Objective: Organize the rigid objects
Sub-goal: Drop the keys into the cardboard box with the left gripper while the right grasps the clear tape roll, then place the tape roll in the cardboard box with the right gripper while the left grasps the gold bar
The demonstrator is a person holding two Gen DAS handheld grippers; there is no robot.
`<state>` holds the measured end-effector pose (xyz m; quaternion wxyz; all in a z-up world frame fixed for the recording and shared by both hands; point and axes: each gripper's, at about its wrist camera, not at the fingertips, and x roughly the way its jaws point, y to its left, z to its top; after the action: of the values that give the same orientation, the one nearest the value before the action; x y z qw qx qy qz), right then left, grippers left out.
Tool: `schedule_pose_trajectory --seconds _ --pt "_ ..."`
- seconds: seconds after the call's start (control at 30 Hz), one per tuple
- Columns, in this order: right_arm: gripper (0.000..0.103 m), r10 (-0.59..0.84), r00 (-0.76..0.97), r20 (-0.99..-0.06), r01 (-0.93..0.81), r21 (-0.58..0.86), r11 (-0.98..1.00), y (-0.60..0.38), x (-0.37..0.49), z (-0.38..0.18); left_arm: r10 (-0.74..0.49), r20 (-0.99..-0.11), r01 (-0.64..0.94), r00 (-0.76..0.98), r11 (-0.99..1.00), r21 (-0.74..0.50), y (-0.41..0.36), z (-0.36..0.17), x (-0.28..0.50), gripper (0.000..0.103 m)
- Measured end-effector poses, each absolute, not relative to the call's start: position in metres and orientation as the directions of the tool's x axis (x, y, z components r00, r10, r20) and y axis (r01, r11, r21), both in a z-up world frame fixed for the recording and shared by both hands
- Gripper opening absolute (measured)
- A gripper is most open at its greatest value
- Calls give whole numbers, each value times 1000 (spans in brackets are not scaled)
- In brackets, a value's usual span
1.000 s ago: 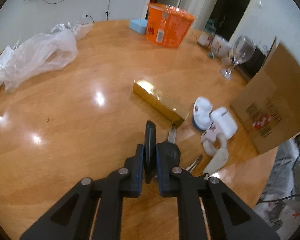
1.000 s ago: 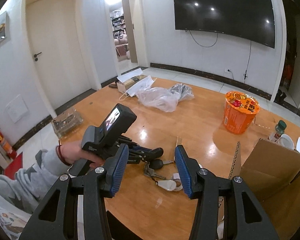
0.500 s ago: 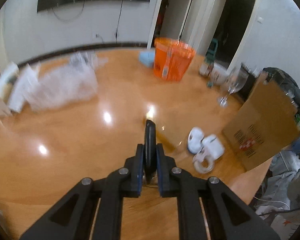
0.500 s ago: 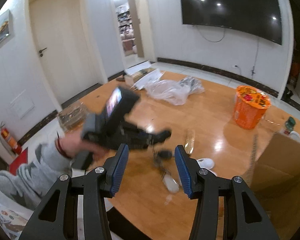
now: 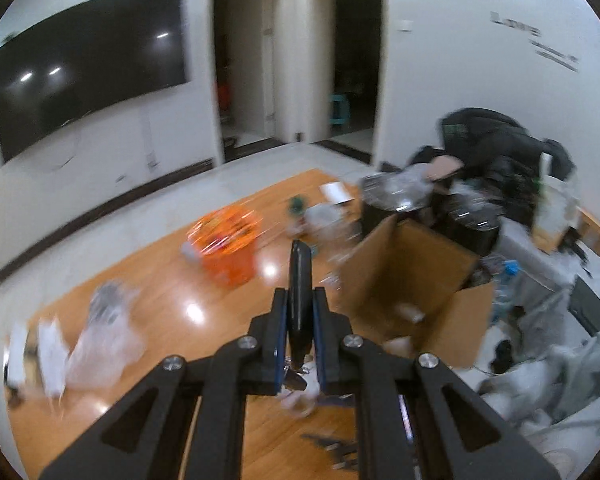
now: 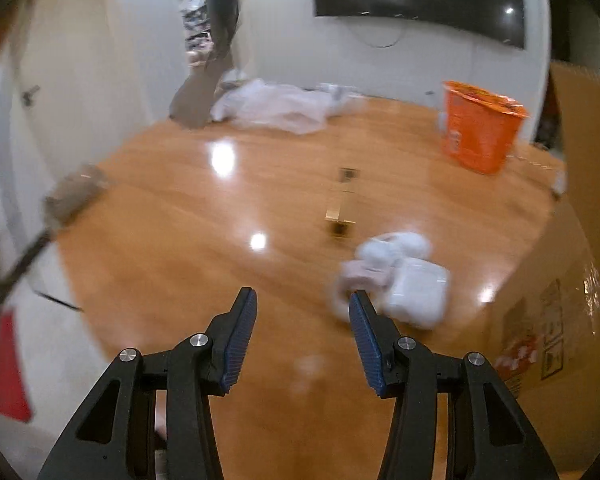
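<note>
My left gripper is shut on a flat black key fob, with keys dangling blurred below it, and holds it high above the wooden table, in front of the open cardboard box. My right gripper is open and empty, low over the table. Just beyond its right finger lie white earbud cases with a pale ring. A gold bar-shaped box lies farther back. The box wall stands at the right.
An orange noodle tub stands mid-table. Crumpled clear plastic bags lie at the far side. A bottle and glassware stand behind the box. Clothing and bags pile up beyond the table's right edge.
My left gripper rose and swung right with the key fob, from the table to above the cardboard box. My right gripper dropped low toward the white earbud cases. Both views are motion-blurred.
</note>
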<state>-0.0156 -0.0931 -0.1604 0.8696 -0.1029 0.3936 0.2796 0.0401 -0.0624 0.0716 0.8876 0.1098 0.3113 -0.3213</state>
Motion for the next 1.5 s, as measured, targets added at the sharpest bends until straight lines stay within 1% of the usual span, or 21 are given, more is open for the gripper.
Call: schedule_pose_trajectory --seconds 0.1,0.17,0.3,0.47,0.57,0.6,0.63,0.67,0.7,0.73,0.77,0.83,0.9,0.93,0.97,1.1,1.2,1.3,1.4,1.5 --pt "44 370 538 -757 -543 24 839 -96 -4 -173 -562 -620 721 548 693 8 -116 90 39 9" --pt "44 390 521 -759 -543 57 838 -99 1 -178 -598 -629 767 496 641 -5 -150 97 39 9" --pt "44 422 487 -764 -567 91 818 -99 9 -185 -621 -659 824 424 567 -3 -205 99 37 9" --pt "44 447 462 -766 -576 124 808 -98 8 -184 -585 -732 837 350 547 -36 -247 72 58 9" --pt "44 438 464 -770 -566 122 816 -96 13 -185 -518 -799 812 305 580 -66 -255 40 75 11" --pt "44 438 462 -771 -562 127 817 -96 16 -185 -495 -819 797 290 598 -80 -253 31 80 14" --pt "44 440 459 -772 -559 135 818 -95 18 -185 -484 -828 788 282 609 -88 -250 25 82 26" --pt "45 445 453 -773 -557 145 818 -95 20 -185 -478 -832 782 282 617 -90 -246 22 83 43" --pt "44 447 449 -773 -559 147 816 -94 20 -185 -474 -828 776 299 626 -78 -241 22 83 51" --pt "45 446 449 -774 -561 144 815 -93 20 -185 -474 -822 774 315 630 -67 -238 22 83 62" --pt "45 439 452 -777 -564 132 815 -91 20 -185 -480 -809 770 338 636 -55 -230 26 80 67" --pt "44 423 458 -782 -571 106 814 -86 19 -185 -506 -780 759 367 648 -63 -213 36 77 70" --pt "44 393 473 -789 -573 63 817 -82 18 -186 -522 -749 739 409 671 -65 -188 48 75 75" --pt "41 383 479 -790 -572 50 818 -80 17 -186 -516 -727 715 453 697 -49 -169 55 74 78" --pt "35 366 490 -791 -570 28 821 -78 17 -186 -500 -709 686 497 727 -31 -151 59 72 81" --pt "34 357 500 -789 -575 6 818 -75 14 -186 -421 -679 557 602 830 -21 -81 60 74 81" --pt "34 379 507 -774 -598 1 802 -74 6 -175 -344 -667 462 661 887 1 -27 46 72 81" --pt "34 442 480 -758 -640 42 767 -74 -8 -150 -263 -670 351 694 936 -3 26 17 74 81" --pt "34 496 477 -725 -670 65 740 -78 -24 -112 -258 -688 318 678 947 -41 57 -16 78 81" --pt "34 553 511 -658 -695 61 716 -93 -42 -58 -272 -721 317 637 945 -76 70 -55 86 81"
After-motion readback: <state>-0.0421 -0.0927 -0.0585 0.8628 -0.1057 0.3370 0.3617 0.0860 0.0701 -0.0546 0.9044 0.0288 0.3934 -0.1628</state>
